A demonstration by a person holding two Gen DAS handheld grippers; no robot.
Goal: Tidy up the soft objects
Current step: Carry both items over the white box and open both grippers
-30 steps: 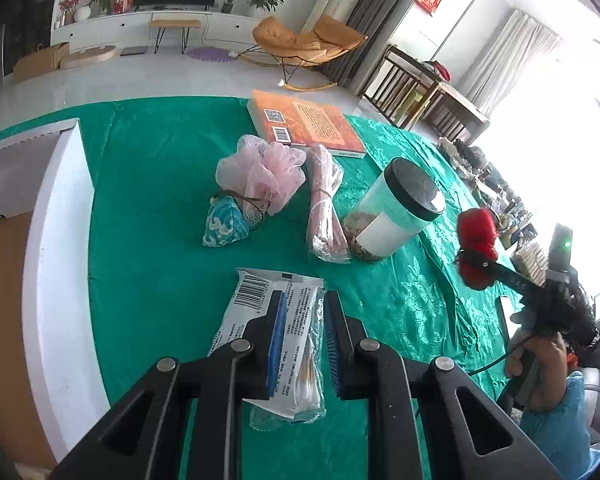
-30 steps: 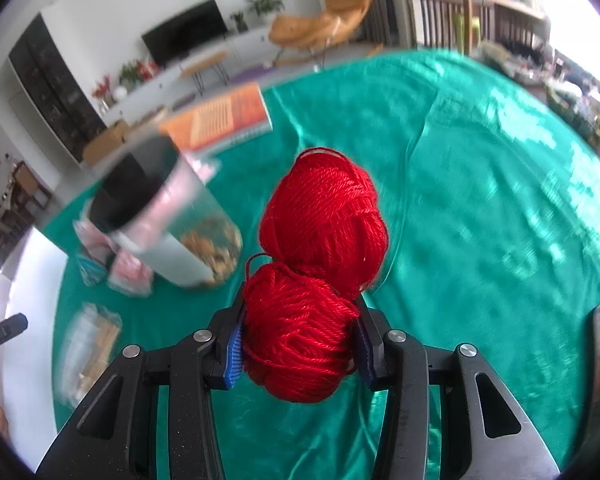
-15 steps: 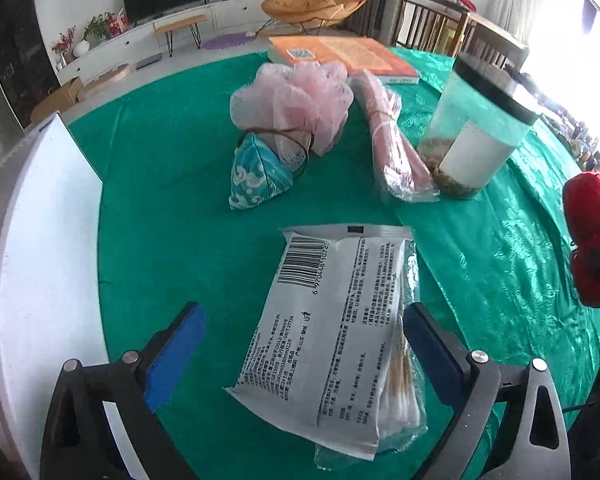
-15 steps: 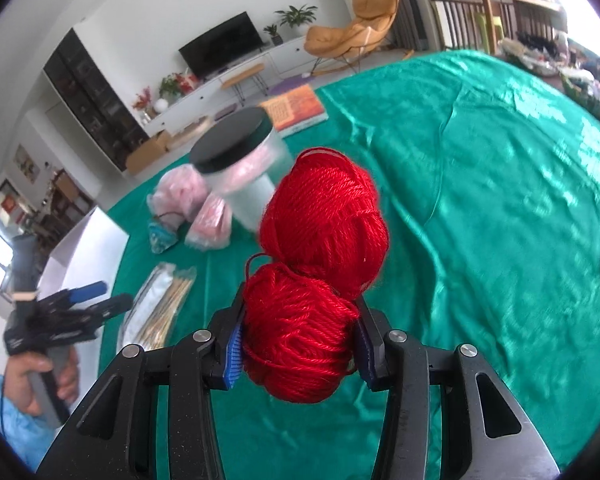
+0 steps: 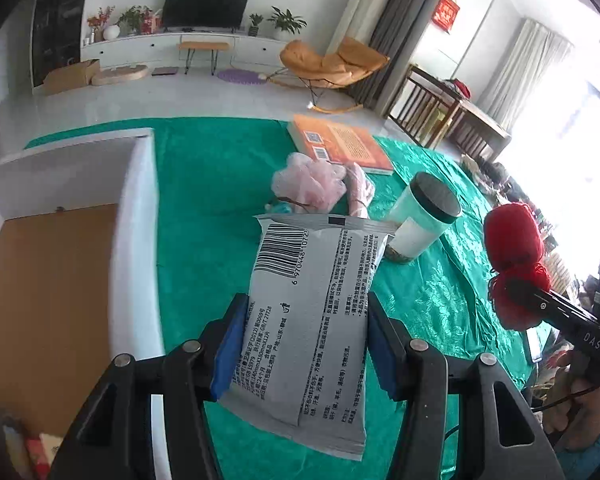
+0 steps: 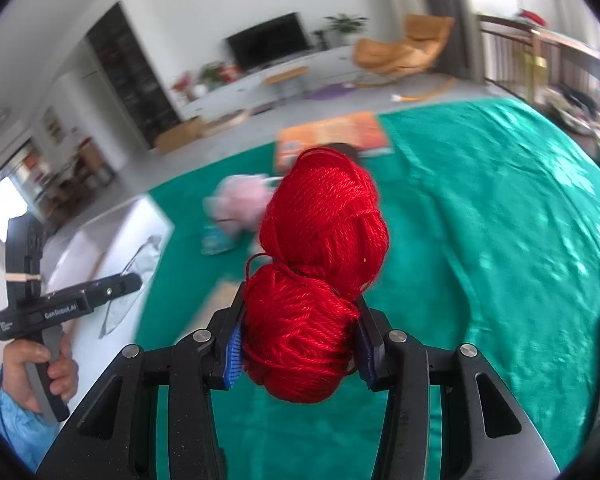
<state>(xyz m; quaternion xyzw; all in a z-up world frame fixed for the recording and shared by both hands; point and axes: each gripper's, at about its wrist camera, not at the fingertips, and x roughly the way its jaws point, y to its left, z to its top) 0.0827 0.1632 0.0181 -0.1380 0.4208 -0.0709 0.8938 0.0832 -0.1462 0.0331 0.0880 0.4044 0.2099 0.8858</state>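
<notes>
My left gripper (image 5: pixel 306 320) has its jaws closing on a grey printed packet (image 5: pixel 320 264); both blue pads press its sides and it hangs above the green cloth. The white box (image 5: pixel 136 216) with a brown floor lies just left of it. My right gripper (image 6: pixel 298 340) is shut on the lower ball of a red yarn skein (image 6: pixel 324 220), held in the air. The same yarn (image 5: pixel 510 240) shows at the right in the left wrist view. A pink mesh puff (image 5: pixel 312 184) and a pink wrapped bundle (image 5: pixel 358 192) lie on the cloth behind the packet.
A black-lidded jar (image 5: pixel 420 224) stands right of the packet and an orange book (image 5: pixel 340 148) lies at the far edge. A small teal pouch (image 6: pixel 216 240) sits by the puff. A hand (image 6: pixel 40 372) holds the left gripper beside the white box (image 6: pixel 112 224).
The left gripper spread wide over the packet, then closed on it and lifted it, swinging toward the white box. The right gripper carried the yarn up and leftward.
</notes>
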